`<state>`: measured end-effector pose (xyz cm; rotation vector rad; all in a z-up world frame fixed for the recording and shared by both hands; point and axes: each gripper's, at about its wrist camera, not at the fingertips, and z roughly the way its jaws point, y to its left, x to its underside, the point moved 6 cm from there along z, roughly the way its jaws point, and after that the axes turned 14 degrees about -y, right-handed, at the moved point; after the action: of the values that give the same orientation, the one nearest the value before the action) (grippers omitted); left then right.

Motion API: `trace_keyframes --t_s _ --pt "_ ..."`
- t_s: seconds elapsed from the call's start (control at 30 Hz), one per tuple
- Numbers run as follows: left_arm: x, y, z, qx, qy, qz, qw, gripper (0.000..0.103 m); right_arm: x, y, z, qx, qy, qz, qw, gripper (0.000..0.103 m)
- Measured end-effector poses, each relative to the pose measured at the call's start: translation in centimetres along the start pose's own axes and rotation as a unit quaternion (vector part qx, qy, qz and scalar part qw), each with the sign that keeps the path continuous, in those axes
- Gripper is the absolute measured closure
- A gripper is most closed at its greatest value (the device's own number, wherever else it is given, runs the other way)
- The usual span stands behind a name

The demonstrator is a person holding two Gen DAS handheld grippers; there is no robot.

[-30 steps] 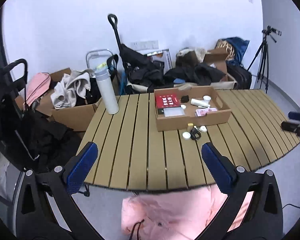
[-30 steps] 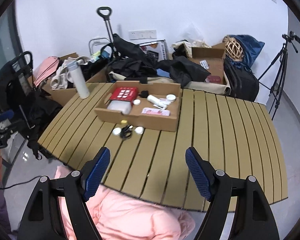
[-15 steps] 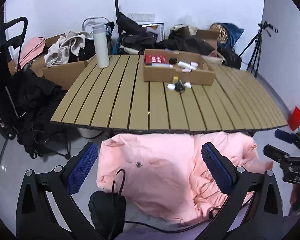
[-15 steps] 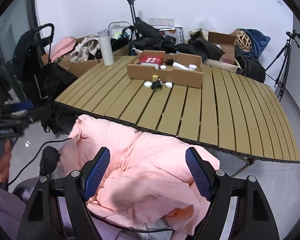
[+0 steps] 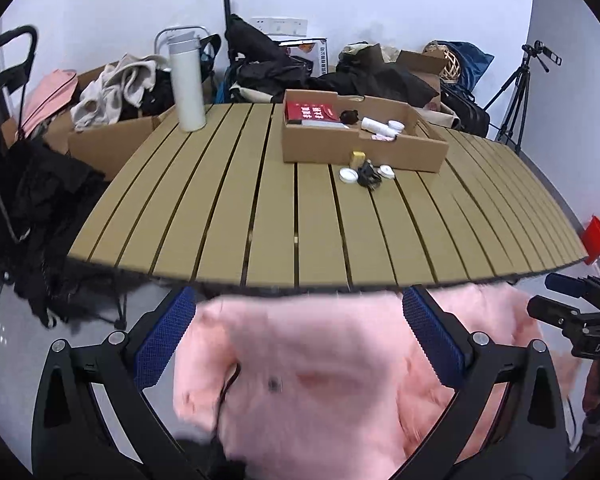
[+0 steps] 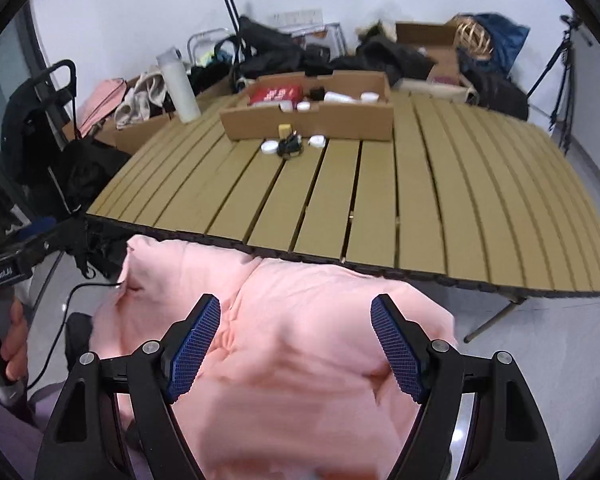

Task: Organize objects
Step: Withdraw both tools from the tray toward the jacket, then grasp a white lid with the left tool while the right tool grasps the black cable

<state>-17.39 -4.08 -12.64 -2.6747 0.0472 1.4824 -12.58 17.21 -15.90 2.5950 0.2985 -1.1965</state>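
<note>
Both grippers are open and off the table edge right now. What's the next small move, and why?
Probably advance the right gripper toward the loose items in front of the cardboard box: the white cap, black clip and yellow piece still lie outside it on the table. The left gripper is also open, holding nothing.

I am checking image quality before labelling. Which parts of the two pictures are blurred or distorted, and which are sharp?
Left wrist view: the pink garment is smeared by motion, while the cardboard tray and white bottle stay fairly sharp; the fisheye bends the table edge. Right wrist view: the garment is soft at the bottom, and the tray is slightly blurred.
</note>
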Motion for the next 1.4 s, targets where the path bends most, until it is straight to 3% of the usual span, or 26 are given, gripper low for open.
trace_keyframes --t_s 0.07,0.23,0.27,0.37,0.43,0.47,0.57,0.63,0.7,0.8,0.87,0.97,1.03,1.07,1.23,1.4 --pt "-0.9 -0.1 2.4 0.001 0.004 0.0 1.0 0.001 -1.9 -0.3 3.1 -0.027 -0.001 0.022 0.999 0.023" --pt "-3.0 -1.2 9.4 0.029 0.024 -0.003 0.9993 0.002 -7.0 -0.7 13.1 -0.067 0.009 0.074 0.995 0.046" --pt "-3.2 -1.5 10.7 0.031 0.031 0.006 0.999 0.002 -7.7 -1.0 15.3 -0.061 0.017 0.084 0.994 0.053" --pt "-3.9 -2.3 14.0 0.032 0.037 0.028 0.9984 0.003 -10.0 -1.4 20.5 -0.055 0.022 0.113 0.992 0.059" --pt "-4.0 -2.3 15.7 0.035 0.042 0.023 0.9982 0.003 -10.8 -1.5 22.8 -0.047 0.025 0.121 0.991 0.061" --pt "-4.0 -2.2 16.4 0.037 0.044 0.017 0.9982 0.003 -11.2 -1.6 24.3 -0.038 0.029 0.126 0.991 0.068" --pt "-3.9 -1.9 18.4 0.044 0.052 0.0 0.9977 0.008 -11.5 -1.1 27.1 -0.016 0.038 0.098 0.994 0.076" --pt "-3.7 -2.1 19.7 0.048 0.061 -0.001 0.997 0.012 -10.8 -0.7 28.2 -0.024 0.049 0.089 0.995 0.082" --pt "-3.6 -2.7 21.0 0.051 0.069 0.006 0.9963 0.016 -10.6 -0.8 28.0 -0.014 0.044 0.06 0.997 0.1" --pt "-3.8 -4.3 23.0 0.072 0.071 0.015 0.9947 0.018 -10.0 -2.2 26.5 0.003 0.038 0.038 0.999 0.1" --pt "-4.0 -5.2 24.6 0.074 0.072 0.02 0.9945 0.025 -9.6 -3.7 25.1 0.009 0.038 0.044 0.998 0.099" --pt "-3.8 -6.4 27.1 0.067 0.096 0.022 0.9929 0.048 -8.8 -5.9 23.0 0.016 0.037 0.057 0.998 0.1" --pt "-3.5 -6.6 28.1 0.045 0.103 0.038 0.993 0.073 -8.8 -7.1 21.9 0.023 0.033 0.062 0.997 0.1" --pt "-3.5 -6.6 28.2 0.037 0.103 0.044 0.993 0.078 -8.8 -7.4 21.5 0.023 0.03 0.067 0.997 0.1" --pt "-3.2 -6.5 26.7 0.044 0.12 0.017 0.9917 0.078 -8.8 -7.7 19.7 0.009 0.022 0.079 0.997 0.1" --pt "-3.2 -5.3 19.4 0.018 0.091 0.016 0.9956 0.078 -9.0 -6.2 16.5 -0.005 0.001 0.062 0.998 0.103"
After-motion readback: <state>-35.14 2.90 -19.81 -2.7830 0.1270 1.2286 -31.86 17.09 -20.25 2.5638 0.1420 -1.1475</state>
